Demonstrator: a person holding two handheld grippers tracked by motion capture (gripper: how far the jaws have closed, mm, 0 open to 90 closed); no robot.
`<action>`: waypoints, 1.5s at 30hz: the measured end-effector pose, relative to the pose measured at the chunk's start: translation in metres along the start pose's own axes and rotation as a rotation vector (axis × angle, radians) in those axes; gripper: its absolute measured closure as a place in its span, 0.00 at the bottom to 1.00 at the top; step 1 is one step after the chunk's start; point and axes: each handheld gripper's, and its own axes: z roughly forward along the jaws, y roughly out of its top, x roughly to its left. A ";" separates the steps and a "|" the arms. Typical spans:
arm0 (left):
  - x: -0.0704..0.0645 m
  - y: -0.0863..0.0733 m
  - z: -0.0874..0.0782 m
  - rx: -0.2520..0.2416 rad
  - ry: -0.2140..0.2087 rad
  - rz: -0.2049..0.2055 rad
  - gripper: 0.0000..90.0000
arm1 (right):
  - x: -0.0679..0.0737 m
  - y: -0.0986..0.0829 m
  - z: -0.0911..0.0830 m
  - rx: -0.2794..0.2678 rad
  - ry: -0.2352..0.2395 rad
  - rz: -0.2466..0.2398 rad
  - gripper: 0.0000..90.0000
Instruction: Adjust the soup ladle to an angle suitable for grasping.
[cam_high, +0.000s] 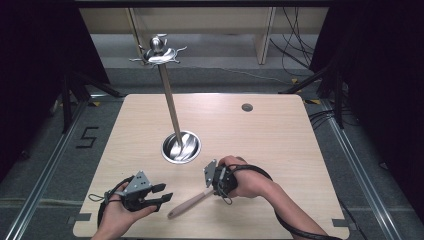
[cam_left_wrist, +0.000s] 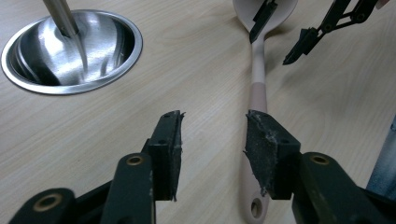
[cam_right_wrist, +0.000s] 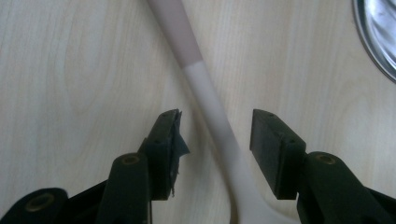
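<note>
steel bowl (cam_high: 181, 146): rod inside | spoon (cam_high: 189, 204) on table | both grippers spread

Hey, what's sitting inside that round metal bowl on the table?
A metal pole stands in the bowl, rising to a hooked top. Its foot hides part of the shiny bottom; nothing else shows inside.

Both grippers (cam_high: 159, 195) (cam_high: 209, 176) are showing black jaws, brass-coloured pivot pins and grey three-cornered top plates. Worn, fraying pads (cam_left_wrist: 260, 149). Black cable (cam_high: 295, 231) is trailing off the right gripper. Forearms bare.
</note>
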 end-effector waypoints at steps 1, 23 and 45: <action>-0.001 0.000 0.001 -0.021 -0.001 -0.006 0.60 | -0.001 0.002 0.002 0.009 0.012 -0.006 0.60; 0.002 -0.001 0.002 -0.039 0.010 -0.026 0.55 | -0.005 0.025 0.024 0.078 0.130 -0.041 0.75; 0.009 0.004 -0.011 -0.157 0.091 -0.087 0.54 | -0.008 0.029 0.023 0.082 0.076 -0.164 0.87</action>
